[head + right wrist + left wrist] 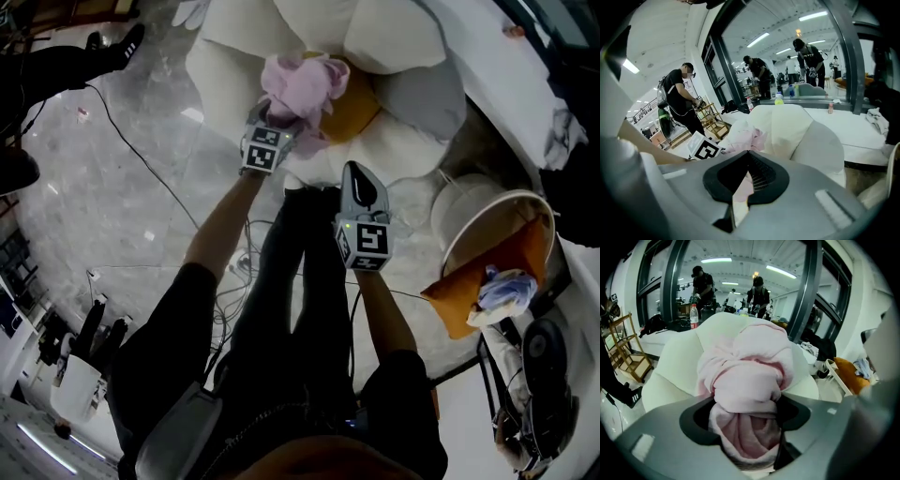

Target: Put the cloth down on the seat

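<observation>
A bunched pink cloth (302,86) hangs over the white petal-shaped seat (394,37), just above its orange cushion (358,111). My left gripper (278,117) is shut on the cloth, and in the left gripper view the pink cloth (750,380) fills the space between the jaws, with the seat (677,357) behind it. My right gripper (356,171) hovers at the seat's front edge, right of the left one, jaws shut with nothing in them. In the right gripper view the cloth (752,138) and the seat (801,131) lie ahead of the right gripper (740,187).
A white round basket (469,225) with an orange cushion and a blue-white cloth (506,286) stands to the right of the seat. Cables (141,159) run over the marble floor at left. My legs (300,272) stand just before the seat. People work at tables in the background.
</observation>
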{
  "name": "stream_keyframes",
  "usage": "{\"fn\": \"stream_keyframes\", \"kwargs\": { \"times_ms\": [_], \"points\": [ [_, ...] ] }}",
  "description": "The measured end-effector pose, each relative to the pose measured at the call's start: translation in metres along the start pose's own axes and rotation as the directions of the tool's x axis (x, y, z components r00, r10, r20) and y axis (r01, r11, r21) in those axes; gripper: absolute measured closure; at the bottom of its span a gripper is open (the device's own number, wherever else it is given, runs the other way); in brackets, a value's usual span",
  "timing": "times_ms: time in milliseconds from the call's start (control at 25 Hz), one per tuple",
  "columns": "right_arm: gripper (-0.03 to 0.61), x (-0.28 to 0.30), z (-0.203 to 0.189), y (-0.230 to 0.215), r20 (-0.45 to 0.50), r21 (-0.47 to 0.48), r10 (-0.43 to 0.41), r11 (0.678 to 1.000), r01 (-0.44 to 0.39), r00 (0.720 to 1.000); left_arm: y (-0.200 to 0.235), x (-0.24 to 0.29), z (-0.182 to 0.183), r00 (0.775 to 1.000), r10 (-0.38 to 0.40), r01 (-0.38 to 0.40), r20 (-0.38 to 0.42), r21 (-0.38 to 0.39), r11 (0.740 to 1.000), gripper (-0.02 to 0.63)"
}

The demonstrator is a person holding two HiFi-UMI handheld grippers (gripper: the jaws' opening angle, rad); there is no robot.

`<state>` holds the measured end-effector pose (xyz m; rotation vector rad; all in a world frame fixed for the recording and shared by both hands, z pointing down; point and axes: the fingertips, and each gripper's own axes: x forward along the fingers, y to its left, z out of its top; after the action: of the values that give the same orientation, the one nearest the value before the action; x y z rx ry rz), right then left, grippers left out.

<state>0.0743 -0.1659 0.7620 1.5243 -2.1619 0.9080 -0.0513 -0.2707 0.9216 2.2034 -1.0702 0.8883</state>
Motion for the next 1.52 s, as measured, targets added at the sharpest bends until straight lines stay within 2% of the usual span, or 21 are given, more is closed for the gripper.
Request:
{"fn": "stream_keyframes", "kwargs": {
  "times_ms": [360,640,880,1000,1160,1320,1440,1520],
  "points": [
    [0.575,-0.001,-0.021,-0.027,0.008,0.017,-0.085,0.996,0.085,0.996,0.002,0.069,-0.042,0.997,-0.015,0.015,-0.079,0.004,1.000,0.278],
    [0.575,-0.010,-0.060,-0.035,-0.047,0.068,-0.121,0.990,0.124,0.992,0.005,0.101,-0.073,0.987,-0.030,0.035,-0.157,0.032,0.999,0.279],
    [0.575,-0.019,-0.081,-0.052,-0.072,0.085,-0.167,0.981,0.173,0.983,0.008,0.128,-0.096,0.975,-0.026,0.034,-0.219,0.035,0.999,0.279],
    [0.575,-0.022,-0.093,-0.061,-0.117,0.097,-0.186,0.976,0.197,0.976,0.008,0.141,-0.103,0.972,-0.017,0.024,-0.236,0.024,0.999,0.278],
    [0.575,-0.015,-0.092,-0.058,-0.110,0.126,-0.182,0.973,0.195,0.977,0.012,0.153,-0.109,0.966,0.007,0.000,-0.259,0.029,1.000,0.276],
    [0.575,-0.011,-0.097,-0.055,-0.104,0.141,-0.171,0.973,0.184,0.980,0.018,0.164,-0.118,0.949,0.010,-0.006,-0.316,0.012,1.000,0.274],
    [0.575,-0.014,-0.108,-0.057,-0.117,0.123,-0.180,0.973,0.194,0.977,0.016,0.167,-0.122,0.939,-0.014,0.008,-0.343,-0.019,1.000,0.250],
    [0.575,-0.015,-0.110,-0.055,-0.120,0.113,-0.177,0.975,0.190,0.977,0.015,0.164,-0.120,0.938,-0.020,0.019,-0.346,-0.007,1.000,0.226]
  ]
}}
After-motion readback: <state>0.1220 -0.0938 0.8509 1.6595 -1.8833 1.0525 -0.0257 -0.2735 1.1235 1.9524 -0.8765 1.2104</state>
